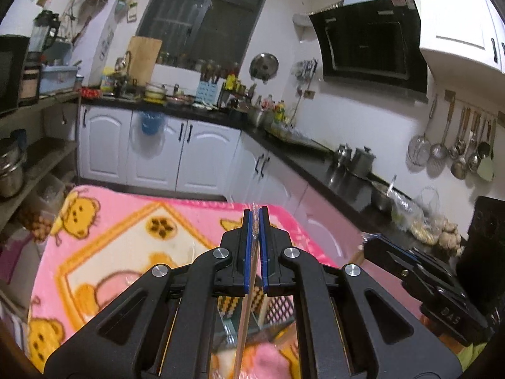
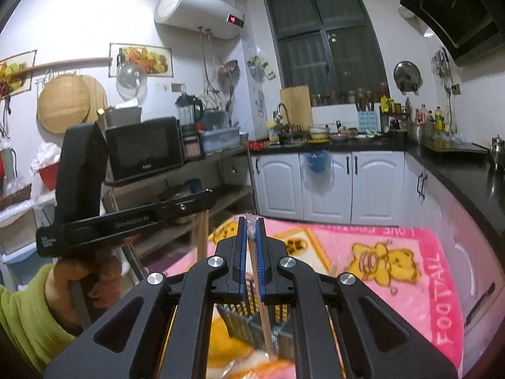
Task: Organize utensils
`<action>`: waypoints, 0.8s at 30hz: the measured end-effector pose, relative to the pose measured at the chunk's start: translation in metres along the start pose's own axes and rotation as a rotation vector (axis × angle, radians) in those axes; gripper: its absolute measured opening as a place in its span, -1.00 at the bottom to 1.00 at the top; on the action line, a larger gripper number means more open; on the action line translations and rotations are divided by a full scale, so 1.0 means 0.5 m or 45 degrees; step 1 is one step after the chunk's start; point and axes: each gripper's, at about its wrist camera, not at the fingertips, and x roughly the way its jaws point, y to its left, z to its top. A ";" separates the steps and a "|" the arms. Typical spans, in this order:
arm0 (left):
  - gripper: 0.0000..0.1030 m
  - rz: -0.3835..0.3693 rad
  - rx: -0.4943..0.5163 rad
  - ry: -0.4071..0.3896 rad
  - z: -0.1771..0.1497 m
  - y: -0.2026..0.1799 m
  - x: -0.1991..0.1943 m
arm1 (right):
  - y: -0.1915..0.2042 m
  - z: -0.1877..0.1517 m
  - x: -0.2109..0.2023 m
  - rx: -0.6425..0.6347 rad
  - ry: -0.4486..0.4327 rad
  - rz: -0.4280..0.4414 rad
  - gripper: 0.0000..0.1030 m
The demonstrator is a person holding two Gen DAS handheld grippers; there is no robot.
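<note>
Left wrist view. The left gripper [image 1: 256, 211] was closed narrowly on a wrapped pair of chopsticks [image 1: 247, 303], a thin wooden shaft in clear film that ran between the blue pads [image 1: 249, 246] and continued downward toward the camera. Directly beneath the gripper, a lattice-sided utensil holder [image 1: 252, 308] was seen standing on the bench, which was covered by a pink cartoon blanket [image 1: 126, 240]. The shaft was held nearly upright over the holder, probably so that it could be dropped end-first into a compartment; which compartment could not be told. To the right of the holder, the right gripper [image 1: 367, 246] was seen from the side, level with the left one.

Right wrist view. The right gripper [image 2: 251, 221] was likewise closed to a narrow gap on a second wrapped chopstick pair [image 2: 262, 309], its film visible at the fingertips. The same holder [image 2: 252, 319] lay below it, its metal dividers partly hidden by the gripper body. To the left of the holder, the left gripper [image 2: 189, 203] was seen in profile, carried by a hand [image 2: 85, 278] in a green sleeve, with a wooden shaft hanging below it. Both items appeared poised above the holder and not yet released; the steep angle was judged to favour clean entry past the lattice wall.
</note>
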 end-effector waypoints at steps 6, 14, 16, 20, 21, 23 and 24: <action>-0.96 0.035 -0.046 -0.045 0.037 0.014 0.032 | 0.001 0.041 0.015 0.006 -0.062 0.007 -0.89; -0.96 0.117 -0.062 -0.136 0.072 0.032 0.067 | -0.008 0.058 0.053 0.035 -0.088 0.014 -0.89; -0.96 0.126 -0.060 -0.146 0.071 0.038 0.079 | -0.010 0.058 0.065 0.042 -0.084 0.018 -0.89; -0.96 0.121 -0.062 -0.142 0.055 0.049 0.102 | -0.015 0.049 0.089 0.050 -0.068 0.016 -0.89; -0.96 0.124 -0.062 -0.137 0.049 0.053 0.108 | -0.016 0.046 0.093 0.052 -0.063 0.014 -0.89; -0.96 0.129 -0.062 -0.129 0.040 0.060 0.117 | -0.017 0.038 0.105 0.058 -0.051 0.016 -0.89; -0.96 0.132 -0.063 -0.122 0.035 0.064 0.123 | -0.016 0.034 0.112 0.058 -0.043 0.013 -0.88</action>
